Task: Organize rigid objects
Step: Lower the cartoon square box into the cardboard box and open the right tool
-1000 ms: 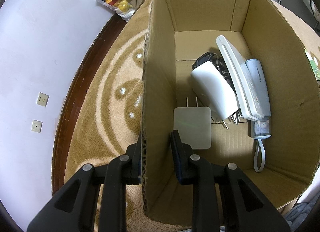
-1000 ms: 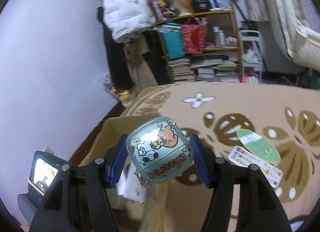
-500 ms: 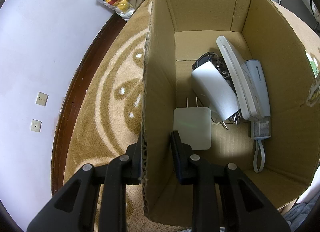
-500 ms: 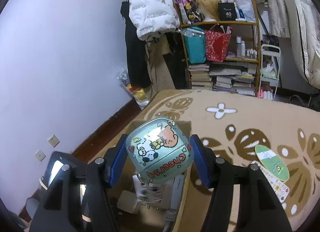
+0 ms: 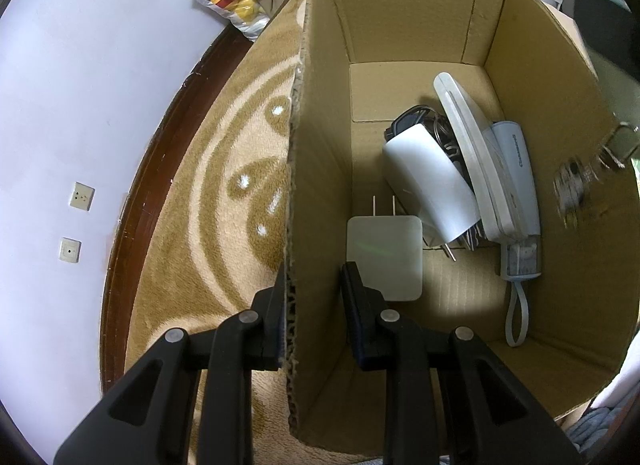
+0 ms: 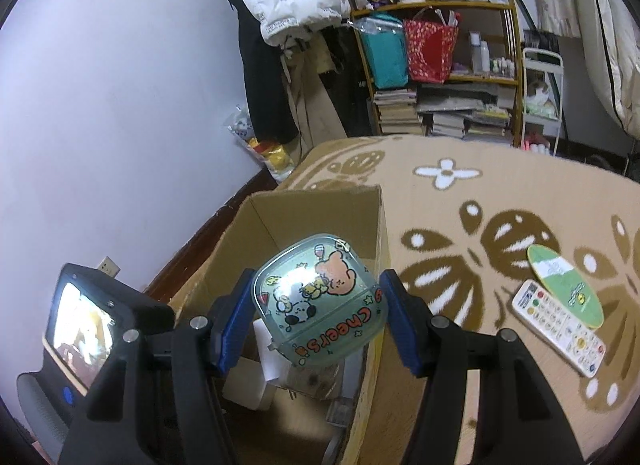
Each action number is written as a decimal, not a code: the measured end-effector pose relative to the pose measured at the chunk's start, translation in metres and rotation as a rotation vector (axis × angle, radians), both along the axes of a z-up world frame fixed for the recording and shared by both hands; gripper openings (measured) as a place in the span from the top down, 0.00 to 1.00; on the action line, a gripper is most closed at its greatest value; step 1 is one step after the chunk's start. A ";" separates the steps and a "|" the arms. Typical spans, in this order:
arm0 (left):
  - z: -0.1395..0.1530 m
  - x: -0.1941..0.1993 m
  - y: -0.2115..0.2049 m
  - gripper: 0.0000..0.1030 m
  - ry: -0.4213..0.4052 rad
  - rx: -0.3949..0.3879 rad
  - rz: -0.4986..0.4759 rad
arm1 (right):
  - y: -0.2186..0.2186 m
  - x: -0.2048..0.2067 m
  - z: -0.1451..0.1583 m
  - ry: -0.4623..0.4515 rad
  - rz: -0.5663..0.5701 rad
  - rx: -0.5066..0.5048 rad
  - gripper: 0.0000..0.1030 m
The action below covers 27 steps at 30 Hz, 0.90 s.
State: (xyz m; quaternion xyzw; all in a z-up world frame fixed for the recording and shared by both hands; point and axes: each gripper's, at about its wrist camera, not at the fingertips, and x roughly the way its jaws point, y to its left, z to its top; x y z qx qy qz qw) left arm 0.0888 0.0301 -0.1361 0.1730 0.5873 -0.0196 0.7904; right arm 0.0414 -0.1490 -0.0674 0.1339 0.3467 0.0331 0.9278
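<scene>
While the left gripper [image 5: 312, 305] stays clamped on the near-left wall of the box [image 5: 320, 169], one finger outside on the rug [image 5: 224, 193] side and one inside, the right gripper [image 6: 318, 319] holds a green case [image 6: 320, 301] w/ cartoon bear, dog & "Cheers" print, blue pads pressing both sides. Case hangs above the open box [image 6: 316, 201], over its right part, tilted, w/ a keyring dangling under it; that blurred keyring bit [image 5: 576, 181] shows at the right edge of the left wrist view. Inside the box: a flat white charger [image 5: 384, 257] w/ two prongs, lying on the floor of the box just beside the inner finger; a white mouse-like block [image 5: 428, 181] leaning on black cables [image 5: 416, 121]; a long white handset [image 5: 468, 145] and a pale blue device [image 5: 516, 185] w/ a strap, resting against each other toward the right wall. Outside, on the rug right of the box, a white remote [image 6: 560, 329] lies partly under a green oval disc [image 6: 564, 285], touching. Behind: shelf [image 6: 440, 77] w/ books & bags, coats on the wall [image 6: 120, 85]. Left gripper's own body w/ a lit screen [image 6: 80, 325] shows at lower left of the right wrist view.
</scene>
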 end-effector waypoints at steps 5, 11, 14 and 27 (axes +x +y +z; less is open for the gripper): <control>0.000 0.002 0.001 0.77 0.006 -0.014 0.010 | -0.003 0.001 -0.005 0.014 -0.011 0.002 0.37; -0.001 0.003 0.001 0.77 0.007 -0.008 0.007 | -0.003 0.000 -0.006 0.013 -0.008 -0.009 0.37; 0.000 0.004 0.001 0.77 0.008 -0.009 0.009 | -0.001 -0.001 -0.004 0.019 -0.013 -0.023 0.35; 0.003 0.005 0.003 0.77 0.013 -0.015 0.006 | -0.035 -0.010 0.012 -0.033 -0.091 0.006 0.13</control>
